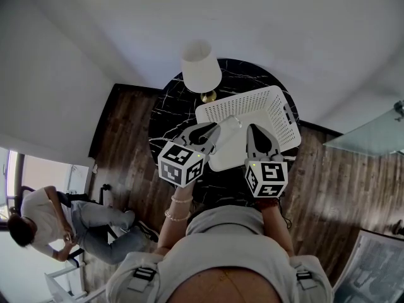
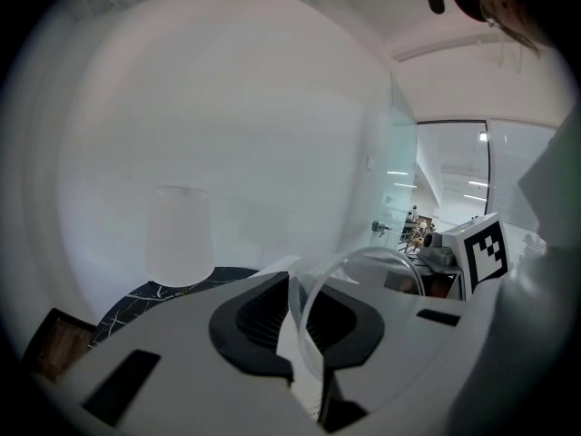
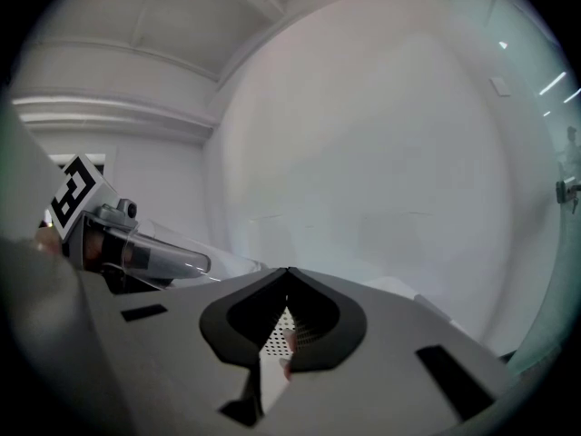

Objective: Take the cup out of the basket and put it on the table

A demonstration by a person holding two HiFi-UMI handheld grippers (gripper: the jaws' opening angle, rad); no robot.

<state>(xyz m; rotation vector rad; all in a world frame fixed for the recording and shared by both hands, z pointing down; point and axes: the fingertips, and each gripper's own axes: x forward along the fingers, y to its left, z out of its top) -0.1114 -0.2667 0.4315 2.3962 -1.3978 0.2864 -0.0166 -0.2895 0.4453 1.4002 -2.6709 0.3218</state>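
From the head view, the left gripper has the clear cup at the left edge of the basket, and the right gripper is over the basket's middle. Only the left gripper view shows its jaws clamped on the cup's wall. The right gripper view shows its jaws pressed together, empty.

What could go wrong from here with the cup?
1. The left gripper pinches the clear cup by one thin wall only, so it may slip or tilt when lowered.
2. Bare table is scarce: the basket covers much of it and the lamp stands close, so the cup could bump the lamp or land near the edge.
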